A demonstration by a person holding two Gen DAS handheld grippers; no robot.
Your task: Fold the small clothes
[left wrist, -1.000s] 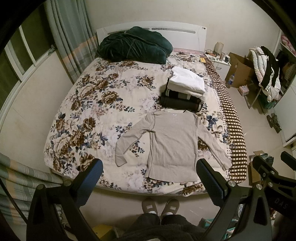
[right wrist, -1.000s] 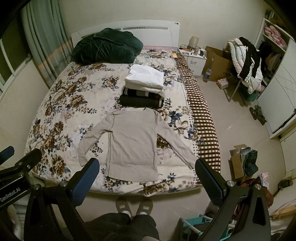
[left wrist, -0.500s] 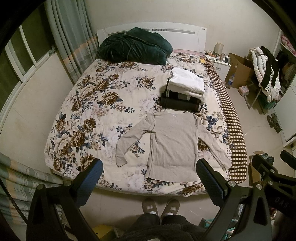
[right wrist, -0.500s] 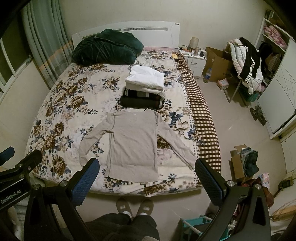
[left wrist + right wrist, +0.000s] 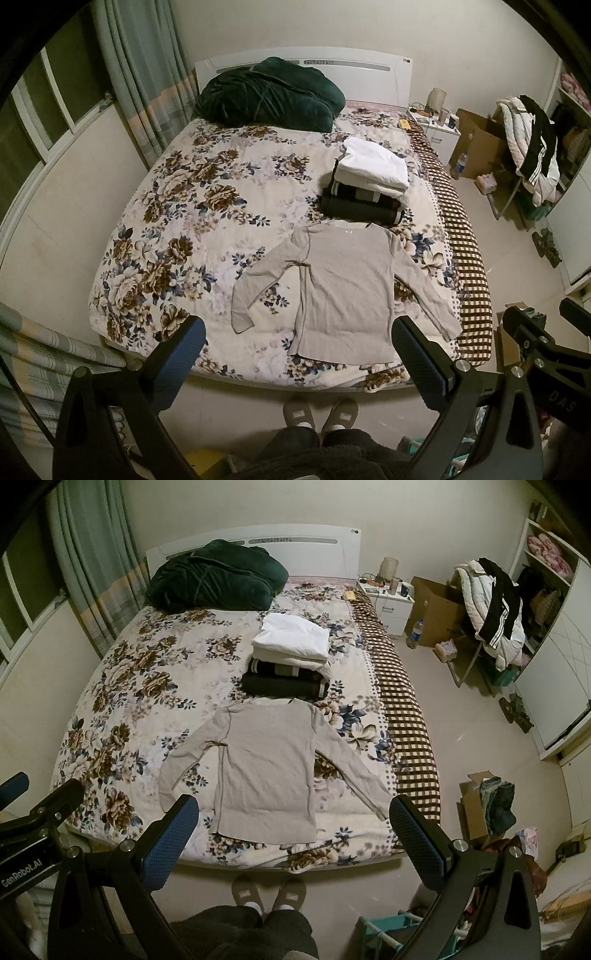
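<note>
On the floral bed (image 5: 177, 206), a beige long-sleeved shirt (image 5: 347, 291) lay flat near the foot, below folded clothes (image 5: 369, 184); the left hand-held gripper (image 5: 299, 354) and right hand-held gripper (image 5: 293, 830) hovered wide open, empty.

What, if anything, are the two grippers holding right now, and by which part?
Nothing is held. The left gripper and right gripper both hang open above the bed's foot, apart from the beige long-sleeved shirt lying flat on the floral bedspread.
</note>
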